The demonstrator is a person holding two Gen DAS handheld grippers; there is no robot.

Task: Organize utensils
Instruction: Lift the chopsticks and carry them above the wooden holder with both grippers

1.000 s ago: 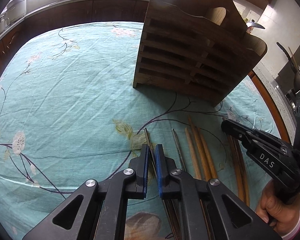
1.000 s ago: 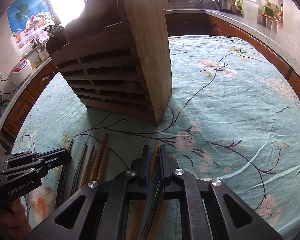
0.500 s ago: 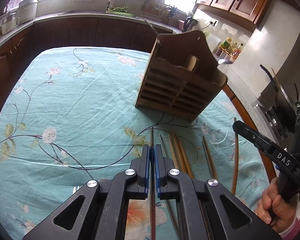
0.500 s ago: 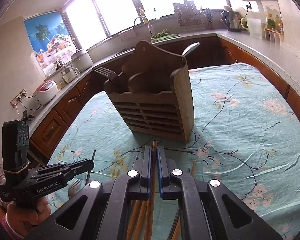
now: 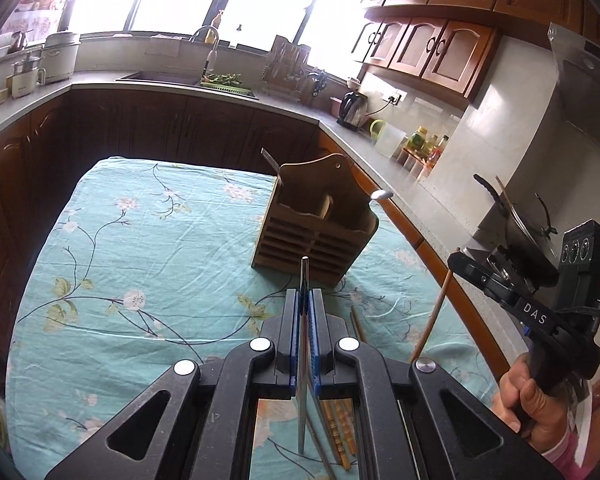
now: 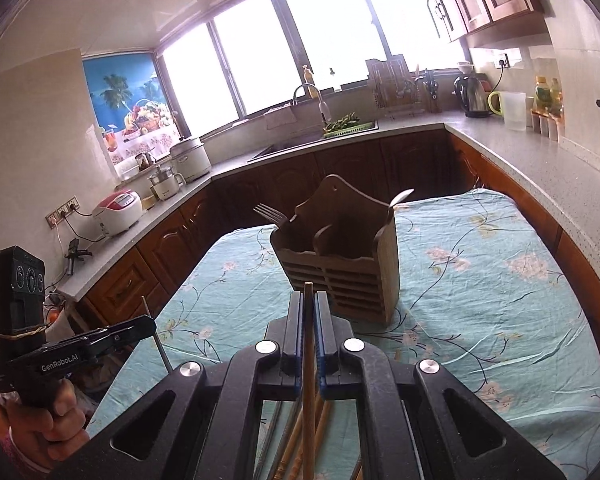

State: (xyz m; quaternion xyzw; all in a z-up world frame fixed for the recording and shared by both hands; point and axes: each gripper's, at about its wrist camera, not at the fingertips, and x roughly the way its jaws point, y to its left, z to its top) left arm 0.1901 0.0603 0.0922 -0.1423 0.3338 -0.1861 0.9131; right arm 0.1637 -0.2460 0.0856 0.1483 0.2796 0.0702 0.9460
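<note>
The metal chopstick [image 5: 303, 280] is clamped between the blue pads of the left tool [image 5: 304, 296], in the lower middle of the left wrist view, and its tip stands out beyond the pads, in front of the wooden utensil holder [image 5: 316, 224]. The wooden chopstick [image 6: 309, 312] is clamped in the same way in the right tool [image 6: 309, 300], low in the middle of the right wrist view. Both tools are clenched on a thin stick, both are up in the air above the worktop [image 5: 140, 240], and both aim downward at the holder, which stands apart from them on the teal flowered cloth.

The main risk, I think, is slipping. Each stick is thin and is held only across a short part of its length, so it can turn between the pads or slide out if the hand tilts quickly. The smooth metal one is probably more at risk.

A second risk is at the holder. A fork [image 6: 270, 213] and a spoon [image 6: 402, 197] already stand out of the outer parts of it, and the openings look narrow. A tip that comes in at a wrong angle can hit the rim or the dividing wall and push the holder over the cloth.

More chopsticks [image 6: 296, 440] lie on the cloth below the tools; a low hand can scatter them.
</note>
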